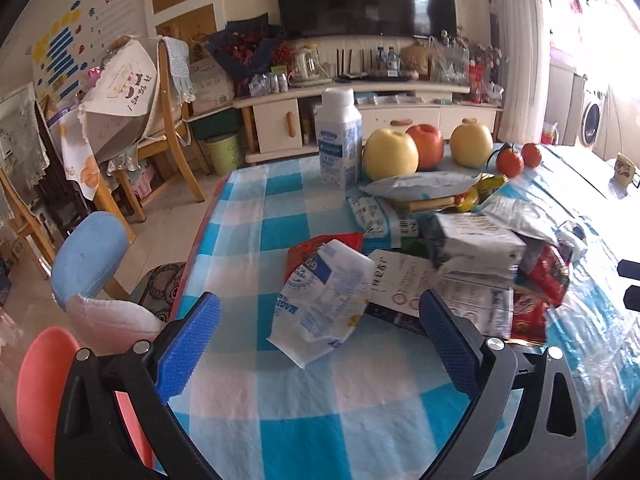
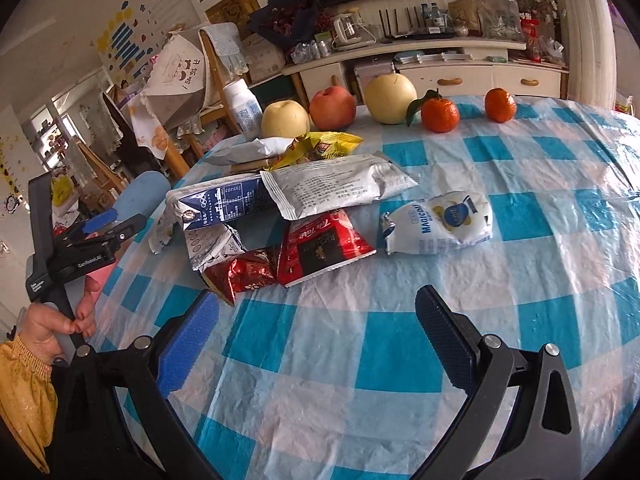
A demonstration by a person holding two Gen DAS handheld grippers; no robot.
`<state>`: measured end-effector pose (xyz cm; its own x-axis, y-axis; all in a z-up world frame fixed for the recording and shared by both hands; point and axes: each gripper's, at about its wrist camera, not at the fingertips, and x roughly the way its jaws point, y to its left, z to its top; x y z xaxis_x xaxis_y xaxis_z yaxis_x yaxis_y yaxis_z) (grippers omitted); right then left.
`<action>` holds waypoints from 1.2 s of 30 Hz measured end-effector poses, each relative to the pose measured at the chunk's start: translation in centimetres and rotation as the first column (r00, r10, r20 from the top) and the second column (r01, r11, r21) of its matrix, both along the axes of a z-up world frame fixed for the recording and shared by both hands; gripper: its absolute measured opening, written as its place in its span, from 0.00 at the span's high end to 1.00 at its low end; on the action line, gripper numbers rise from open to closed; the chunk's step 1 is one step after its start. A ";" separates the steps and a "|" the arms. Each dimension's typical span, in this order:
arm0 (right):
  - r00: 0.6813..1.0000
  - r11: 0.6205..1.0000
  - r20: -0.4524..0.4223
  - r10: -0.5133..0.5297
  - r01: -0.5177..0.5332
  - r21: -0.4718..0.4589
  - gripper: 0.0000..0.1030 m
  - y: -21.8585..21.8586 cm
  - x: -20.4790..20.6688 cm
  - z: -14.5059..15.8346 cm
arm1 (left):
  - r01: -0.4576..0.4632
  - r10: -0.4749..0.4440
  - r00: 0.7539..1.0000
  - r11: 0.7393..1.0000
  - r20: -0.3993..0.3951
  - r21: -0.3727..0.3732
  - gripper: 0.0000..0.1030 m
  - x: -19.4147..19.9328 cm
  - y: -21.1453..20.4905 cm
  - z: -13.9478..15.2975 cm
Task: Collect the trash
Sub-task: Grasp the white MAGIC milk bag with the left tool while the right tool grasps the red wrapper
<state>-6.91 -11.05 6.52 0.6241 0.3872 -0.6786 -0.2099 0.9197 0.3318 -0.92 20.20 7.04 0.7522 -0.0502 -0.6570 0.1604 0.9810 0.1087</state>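
Observation:
A heap of trash lies on the blue-checked tablecloth (image 2: 400,340): a blue milk carton (image 2: 216,204), a silver bag (image 2: 336,188), a red wrapper (image 2: 320,244), red foil (image 2: 244,272) and a white pouch (image 2: 438,222) off to its right. My right gripper (image 2: 318,304) is open just short of the heap, holding nothing. In the left wrist view a crumpled white-and-blue wrapper (image 1: 324,300) rests on the table between the tips of my open left gripper (image 1: 320,312), with neither pad touching it. A hand (image 2: 60,320) holds the left gripper (image 2: 100,224) at the table's left edge.
Behind the heap stand a white bottle (image 1: 340,136), two pears (image 2: 390,98), an apple (image 2: 332,108) and two tangerines (image 2: 440,114). A mug (image 1: 622,168) sits far right. Chairs (image 1: 88,264) crowd the table's left edge, and a green bin (image 1: 224,152) is on the floor.

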 end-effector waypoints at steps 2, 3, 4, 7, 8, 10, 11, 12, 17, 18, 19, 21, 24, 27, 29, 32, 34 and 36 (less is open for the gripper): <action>0.999 0.999 -0.002 0.036 -0.036 0.008 0.05 0.8 0.5 -0.2 | 0.005 -0.005 1.000 1.000 -0.012 -0.001 0.05 0.9 0.3 -0.3; 0.998 0.998 0.000 0.065 -0.065 0.017 0.06 1.3 0.7 -0.2 | 0.004 -0.004 1.000 1.000 -0.015 -0.004 0.05 1.1 0.5 -0.4; 0.995 0.995 0.004 0.099 -0.099 0.021 0.06 2.0 1.0 -0.3 | 0.006 -0.006 1.000 1.000 -0.021 -0.009 0.05 1.4 0.7 -0.5; 0.979 0.979 0.012 0.202 -0.202 -0.025 0.20 4.4 1.5 -0.5 | 0.014 -0.014 0.999 1.000 -0.040 -0.013 0.05 2.3 1.1 -1.1; 0.973 0.972 0.015 0.230 -0.229 -0.049 0.21 5.2 1.7 -0.6 | 0.019 -0.019 0.999 1.000 -0.048 -0.015 0.05 2.5 1.2 -1.3; 0.957 0.954 0.024 0.288 -0.285 -0.099 0.22 6.9 2.0 -1.0 | 0.026 -0.026 0.998 1.000 -0.065 -0.004 0.05 3.0 1.2 -1.9; 0.951 0.946 0.027 0.308 -0.303 -0.116 0.22 7.5 2.2 -1.1 | 0.031 -0.030 0.997 1.000 -0.072 0.004 0.05 3.1 1.2 -2.2; 0.945 0.938 0.031 0.327 -0.320 -0.134 0.22 8.1 2.4 -1.2 | 0.034 -0.033 0.997 0.999 -0.075 0.008 0.05 3.3 1.2 -2.3; 0.929 0.920 0.021 0.370 -0.363 -0.150 0.23 9.6 3.8 -2.1 | 0.039 -0.038 0.995 0.999 -0.096 0.007 0.05 4.2 1.4 -3.1; 0.926 0.916 0.017 0.377 -0.370 -0.156 0.23 9.8 4.1 -2.4 | 0.039 -0.038 0.994 0.999 -0.102 0.005 0.05 4.3 1.5 -3.3; 0.922 0.911 0.015 0.386 -0.379 -0.165 0.23 10.0 4.3 -2.5 | 0.039 -0.038 0.994 0.999 -0.107 0.005 0.05 4.5 1.5 -3.4; 0.918 0.904 0.007 0.397 -0.389 -0.175 0.27 10.1 4.7 -2.8 | 0.041 -0.041 0.993 0.999 -0.112 0.003 0.05 4.6 1.5 -3.6; 0.916 0.902 -0.018 0.400 -0.397 -0.169 0.31 10.2 5.5 -3.4 | 0.040 -0.039 0.992 0.999 -0.117 0.003 0.07 4.7 1.4 -3.6; 0.917 0.902 -0.024 0.399 -0.397 -0.172 0.35 10.2 5.8 -3.6 | 0.029 -0.031 0.988 1.000 -0.153 -0.011 0.31 5.0 1.5 -4.1; 0.918 0.901 -0.032 0.394 -0.393 -0.185 0.38 10.3 5.8 -3.7 | 0.014 -0.017 0.984 1.000 -0.180 -0.019 0.35 5.2 1.5 -4.6; 0.920 0.894 -0.042 0.389 -0.388 -0.222 0.47 10.6 5.7 -3.9 | -0.006 0.001 0.977 1.000 -0.212 -0.026 0.41 5.2 1.4 -5.2; 0.925 0.897 -0.040 0.378 -0.376 -0.232 0.52 10.6 5.6 -3.9 | -0.016 0.007 0.976 0.999 -0.219 -0.036 0.42 4.9 1.4 -5.3; 0.927 0.899 -0.041 0.373 -0.372 -0.230 0.53 10.4 5.7 -3.9 | -0.033 0.022 0.977 0.998 -0.214 -0.051 0.43 4.5 1.5 -5.1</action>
